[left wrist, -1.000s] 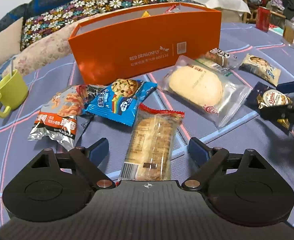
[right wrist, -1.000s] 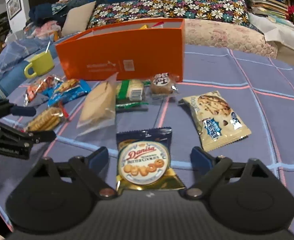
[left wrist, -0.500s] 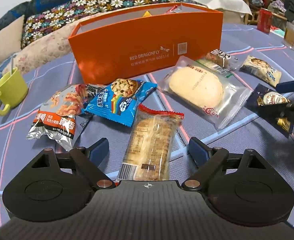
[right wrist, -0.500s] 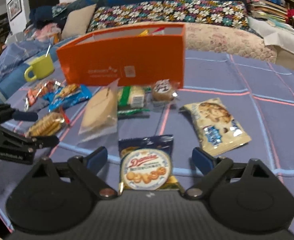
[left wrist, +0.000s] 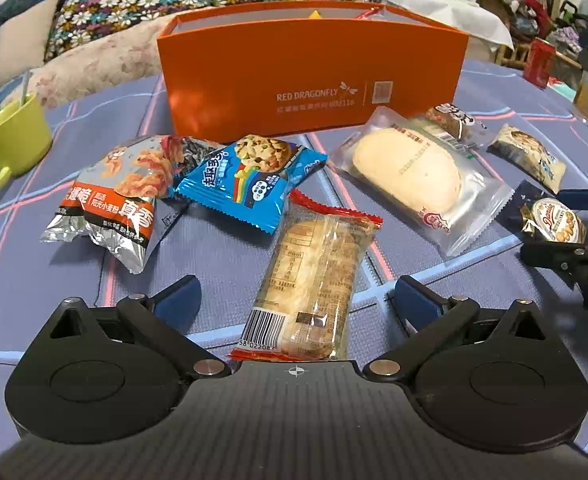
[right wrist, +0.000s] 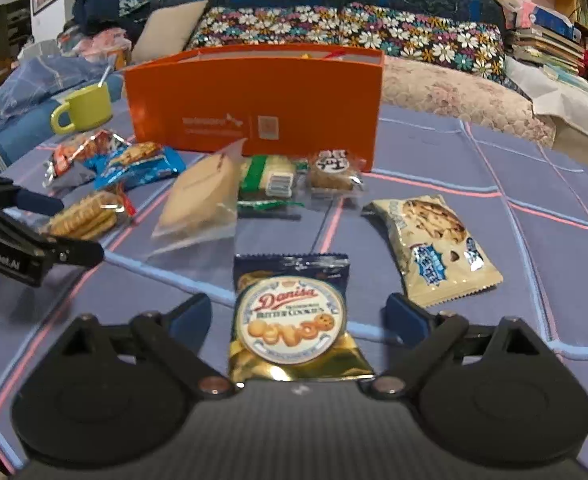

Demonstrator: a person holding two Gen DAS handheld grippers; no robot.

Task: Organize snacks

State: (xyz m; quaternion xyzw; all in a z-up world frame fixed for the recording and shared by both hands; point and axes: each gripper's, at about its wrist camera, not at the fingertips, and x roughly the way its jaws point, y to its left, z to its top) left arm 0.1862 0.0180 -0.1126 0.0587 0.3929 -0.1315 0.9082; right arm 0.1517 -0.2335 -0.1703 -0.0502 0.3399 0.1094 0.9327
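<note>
A clear pack of crackers with red ends (left wrist: 318, 272) lies on the blue cloth between the fingers of my left gripper (left wrist: 296, 292). Its jaws are opening and the pads stand clear of the pack. My right gripper (right wrist: 298, 312) is open around a dark blue Danisa butter cookie pack (right wrist: 294, 316), touching neither side. Behind the snacks stands an open orange box (left wrist: 314, 76). A blue cookie pack (left wrist: 253, 176), a silver-and-orange snack bag (left wrist: 121, 196), a bagged bun (left wrist: 410, 172) and a cream cookie pack (right wrist: 434, 240) lie loose.
A yellow-green mug (left wrist: 13, 140) with a spoon stands at the far left. A red can (left wrist: 540, 62) is at the far right. A sofa with floral cushions (right wrist: 334, 28) runs behind the table. Two small wrapped snacks (right wrist: 306, 172) lie against the box.
The left gripper's jaws stand a little wider around the cracker pack. Both hands have stayed nearly in place, and no snack has moved.
</note>
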